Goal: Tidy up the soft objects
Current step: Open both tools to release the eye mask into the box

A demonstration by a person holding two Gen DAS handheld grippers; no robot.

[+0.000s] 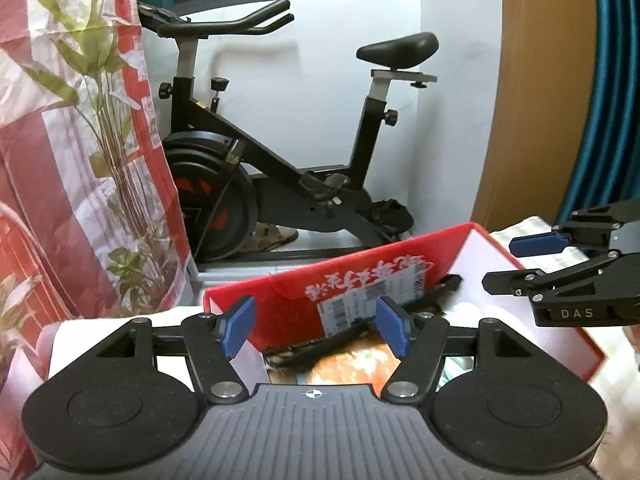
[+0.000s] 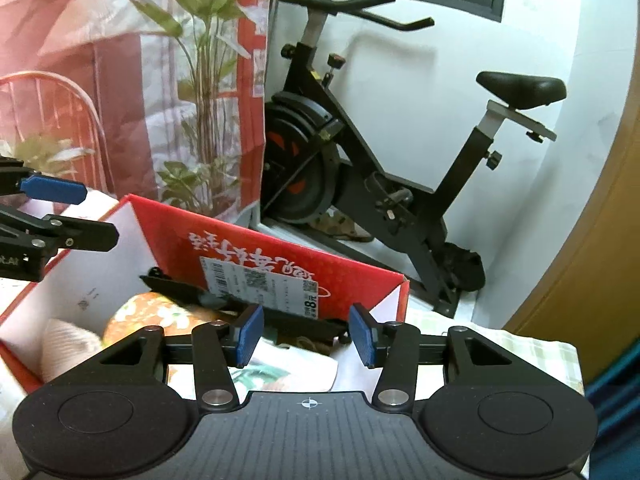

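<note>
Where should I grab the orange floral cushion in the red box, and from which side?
Take the orange floral cushion by its rounded upper bulge, coming down through the open top of the red box. The box walls block the sides, and a black item lies against its far edge, so pinch the near, exposed part. The open right gripper looks closest; the beige soft item sits beside it.

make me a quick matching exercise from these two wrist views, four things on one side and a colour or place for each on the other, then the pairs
Things:
1. box
2. exercise bike
3. orange patterned soft item
4. gripper pads

Descriptions:
A. blue
B. lying inside the box
C. red outside, white inside
D. black, standing against the white wall

Pairs: 1-C, 2-D, 3-B, 4-A
</note>
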